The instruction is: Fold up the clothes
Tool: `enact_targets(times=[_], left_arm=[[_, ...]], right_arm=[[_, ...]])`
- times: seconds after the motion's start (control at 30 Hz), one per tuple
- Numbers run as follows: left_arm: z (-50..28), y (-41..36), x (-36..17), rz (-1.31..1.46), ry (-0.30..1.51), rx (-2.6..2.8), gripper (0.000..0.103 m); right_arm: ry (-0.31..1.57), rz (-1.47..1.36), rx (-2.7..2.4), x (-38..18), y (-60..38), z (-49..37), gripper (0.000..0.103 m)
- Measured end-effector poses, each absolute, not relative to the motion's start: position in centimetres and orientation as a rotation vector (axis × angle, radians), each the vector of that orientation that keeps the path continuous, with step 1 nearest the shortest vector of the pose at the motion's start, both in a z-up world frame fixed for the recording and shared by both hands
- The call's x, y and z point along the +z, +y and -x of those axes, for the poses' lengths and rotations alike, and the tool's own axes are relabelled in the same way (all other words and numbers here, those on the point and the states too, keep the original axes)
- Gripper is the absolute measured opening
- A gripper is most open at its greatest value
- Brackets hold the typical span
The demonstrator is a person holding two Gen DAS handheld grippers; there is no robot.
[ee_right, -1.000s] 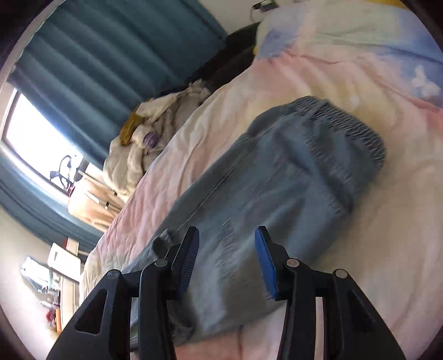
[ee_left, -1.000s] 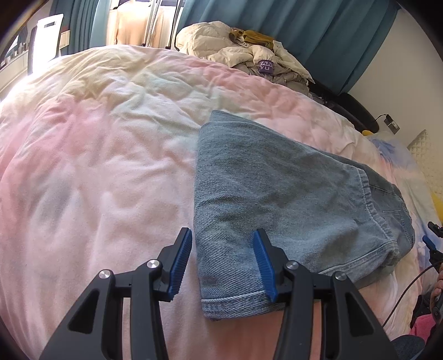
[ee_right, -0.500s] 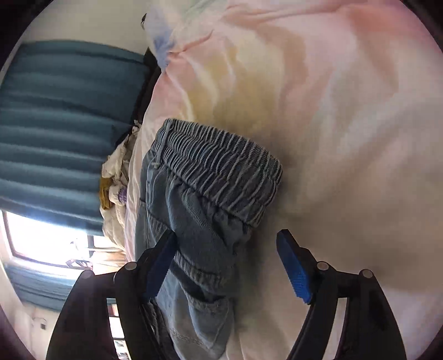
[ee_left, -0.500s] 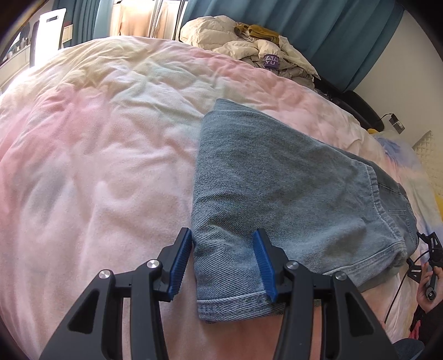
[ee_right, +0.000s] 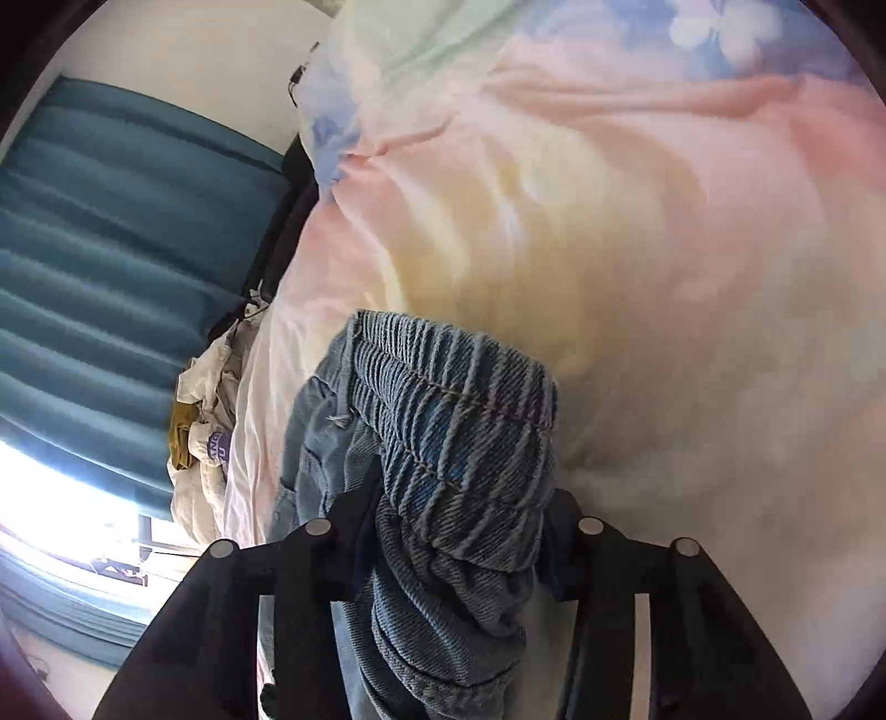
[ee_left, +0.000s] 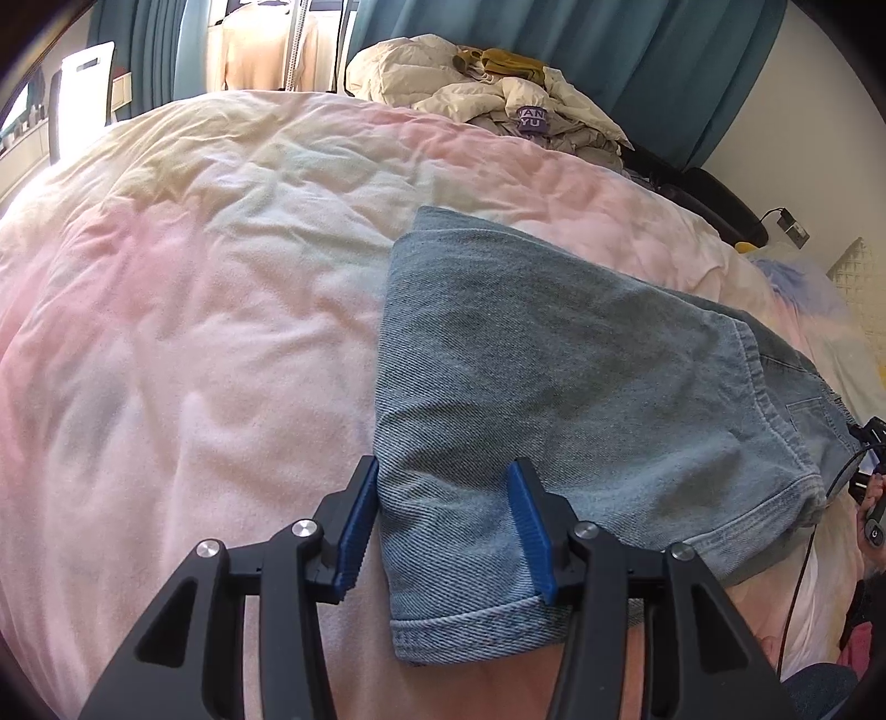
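Folded light-blue jeans (ee_left: 554,387) lie on the pink and white bedspread (ee_left: 194,332). My left gripper (ee_left: 446,526) is open, its blue pads straddling the hem end of the jeans near the front edge. In the right wrist view my right gripper (ee_right: 459,531) has its jaws around the bunched elastic waistband (ee_right: 459,437) of the jeans; the pads are hidden behind the denim. The waistband is gathered and lifted slightly between the fingers.
A pile of cream and grey clothes (ee_left: 498,105) sits at the far side of the bed before teal curtains (ee_left: 637,66). A floral pillow (ee_right: 720,33) lies past the waistband. A black cable (ee_left: 803,554) hangs at the bed's right edge.
My right gripper moved onto the waistband and closed around it, bunching the denim. My left gripper crept slightly forward over the hem and stayed open.
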State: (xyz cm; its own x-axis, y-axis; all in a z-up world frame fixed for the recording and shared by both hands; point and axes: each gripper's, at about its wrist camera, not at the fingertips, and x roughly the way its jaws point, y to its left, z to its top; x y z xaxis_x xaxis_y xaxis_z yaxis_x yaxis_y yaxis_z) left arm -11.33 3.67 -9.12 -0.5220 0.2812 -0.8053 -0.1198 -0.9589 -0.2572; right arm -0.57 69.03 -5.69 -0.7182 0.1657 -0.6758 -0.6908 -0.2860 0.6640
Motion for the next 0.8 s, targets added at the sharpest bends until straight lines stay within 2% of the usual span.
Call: enact_targets(times=[0.13,0.33,0.5,0.67,0.8], left_arm=[[10.9,3.5,-8.2,1.386,-0.284,2.518,0.048],[9.9,2.8,-6.3,1.342,-0.316,2.495,0.048],[8.2,2.3,-3.1,1.233,-0.315,2.47,0.048],[7.3,1.1,-1.4,1.175,-0.315,2.509,0.048],[7.3,-0.7,-1.0,1.176,-0.366,2.518,0.048]], right_arm=[[1.118,0.674,2.177,0.4,65.5,1.2,0.036],[0.864,0.554,2.389,8.7,57.8,2.3,0.035],[0.578,0.495,2.54,14.5,48.8,4.6,0.035],[0.272,0.484,2.647,16.4,38.5,6.7,0.035],[0.088,0.519,2.741,14.2,30.7,7.5,0.035]])
